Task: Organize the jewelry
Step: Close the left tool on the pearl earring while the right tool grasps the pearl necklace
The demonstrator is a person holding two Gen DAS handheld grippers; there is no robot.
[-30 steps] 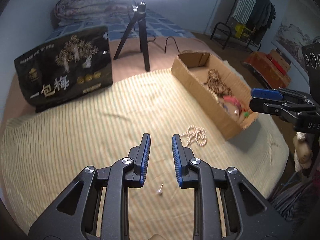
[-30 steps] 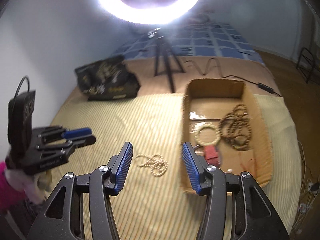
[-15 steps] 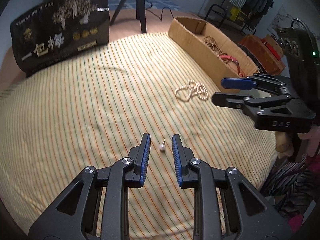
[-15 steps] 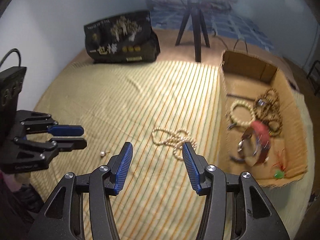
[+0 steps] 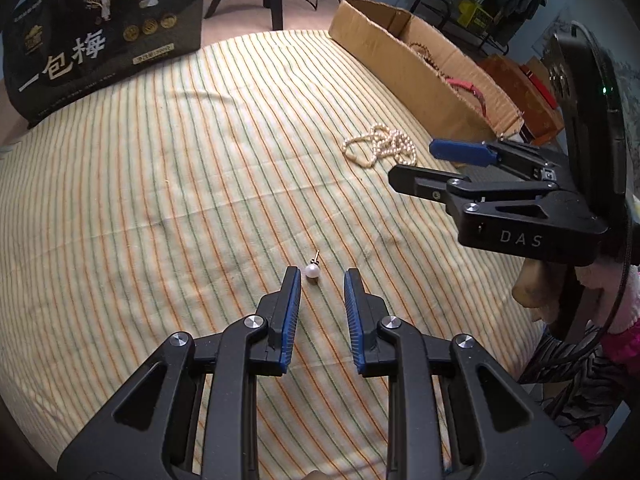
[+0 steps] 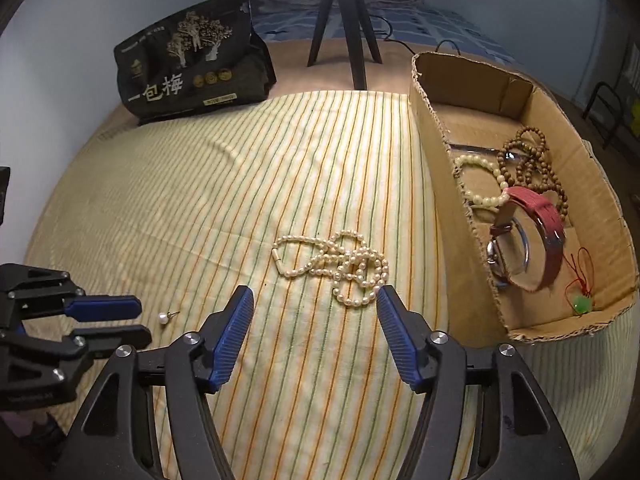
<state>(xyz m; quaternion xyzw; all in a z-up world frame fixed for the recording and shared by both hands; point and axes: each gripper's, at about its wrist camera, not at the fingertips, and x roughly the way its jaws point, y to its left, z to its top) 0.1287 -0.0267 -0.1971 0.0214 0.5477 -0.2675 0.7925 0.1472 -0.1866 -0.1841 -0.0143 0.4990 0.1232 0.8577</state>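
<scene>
A striped cloth (image 6: pixel 320 168) in cream, orange and green covers the surface. Near its middle lies a tangled white pearl necklace (image 6: pixel 340 266), just beside the long side wall of an open brown cardboard box (image 6: pixel 434 152) that runs along the cloth's right edge. Toward the near left edge lies a small white pearl stud earring (image 5: pixel 312 271) with a thin metal post.

The left gripper (image 5: pixel 318 276) points down at the cloth with its blue-padded jaws set narrow and nothing clamped; the earring sits just at their tips, closer to the left pad, apparently not touched. The right gripper (image 6: pixel 316 294) hovers over the necklace, and its jaws have just been opening; they stand wide, with the nearest loops of pearls between the tips but not pressed. Its black body reads "DAS" (image 5: pixel 520 238) in the left wrist view.

Inside the box lie a brown wooden bead string (image 6: pixel 532 160), a pale bead bracelet (image 6: pixel 478 182), a red-strapped wristwatch (image 6: pixel 528 240) and a small green pendant on red cord (image 6: pixel 582 302).

At the far left corner stands a black gift bag (image 6: pixel 188 60) printed with gold trees, three gold medals and large pale characters "一包梅"; the smaller print is too fine to read. A black tripod (image 6: pixel 344 24) stands beyond the cloth's far edge.
</scene>
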